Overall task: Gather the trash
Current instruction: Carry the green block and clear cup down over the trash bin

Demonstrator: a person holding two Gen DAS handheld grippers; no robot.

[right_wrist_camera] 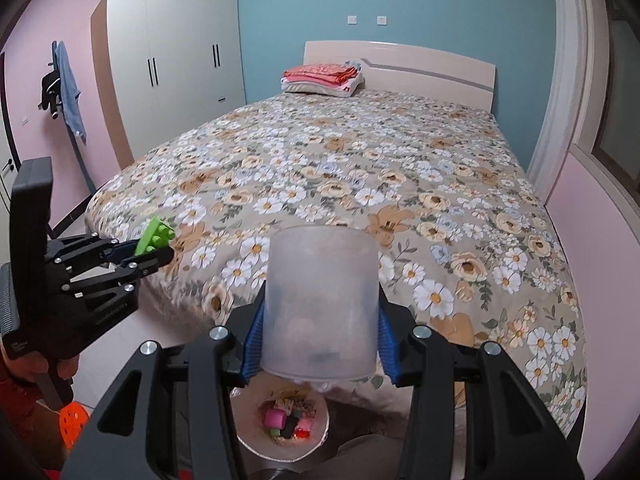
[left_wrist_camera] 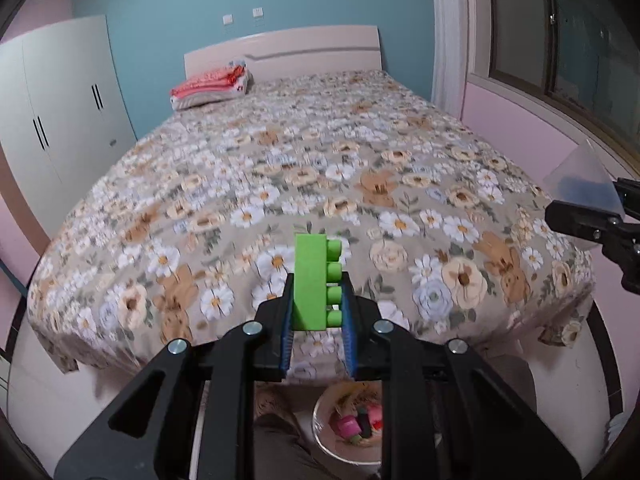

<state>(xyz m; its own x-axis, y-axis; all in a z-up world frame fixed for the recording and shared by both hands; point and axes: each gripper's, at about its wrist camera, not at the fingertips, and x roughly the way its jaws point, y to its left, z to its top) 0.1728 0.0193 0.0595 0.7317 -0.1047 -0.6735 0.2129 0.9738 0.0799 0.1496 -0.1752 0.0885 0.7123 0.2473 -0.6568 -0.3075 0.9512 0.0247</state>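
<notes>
i see both views evenly lit by soft indoor light, no hard shadows on the bed (left_wrist_camera: 320,152). the window (left_wrist_camera: 568,40) is dark. fisheye bending curves the wardrobe (right_wrist_camera: 168,60) and walls, with black corners. there is slight motion blur along the bed's near edge, and the floor below looks dim and soft.

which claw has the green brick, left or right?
The left claw: its blue pads clamp the green studded brick. The right claw is closed on a frosted translucent cup instead.
</notes>
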